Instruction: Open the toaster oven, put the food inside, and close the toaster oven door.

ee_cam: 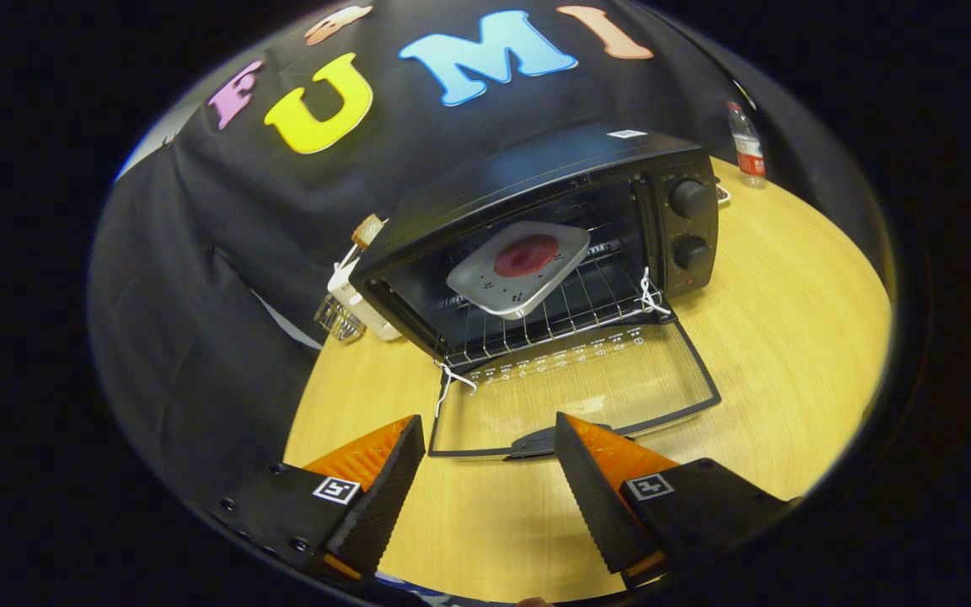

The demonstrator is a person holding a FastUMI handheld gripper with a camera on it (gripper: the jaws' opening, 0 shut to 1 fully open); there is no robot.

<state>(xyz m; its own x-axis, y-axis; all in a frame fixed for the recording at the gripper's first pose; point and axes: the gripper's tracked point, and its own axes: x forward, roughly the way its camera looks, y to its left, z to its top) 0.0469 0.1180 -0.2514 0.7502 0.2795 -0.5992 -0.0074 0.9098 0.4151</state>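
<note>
While our tool [490, 489] hangs spread wide and empty over the bench [789, 337], the door handle [540, 442] sits just ahead of its fingers. Risk, we judge: lifting the door [578, 388] off-center could make it slip and drop back, or nudge the oven [536, 244]; the plate [519, 268], tilted on the rack [570, 312], could slide. Counts: one oven, one plate with one red food piece [526, 255], two knobs [691, 199], one bottle [748, 150] beyond.

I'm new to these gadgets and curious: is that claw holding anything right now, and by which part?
Nothing. The gripper is open, its fingers apart above the wooden table, just short of the toaster oven door's handle.
</note>
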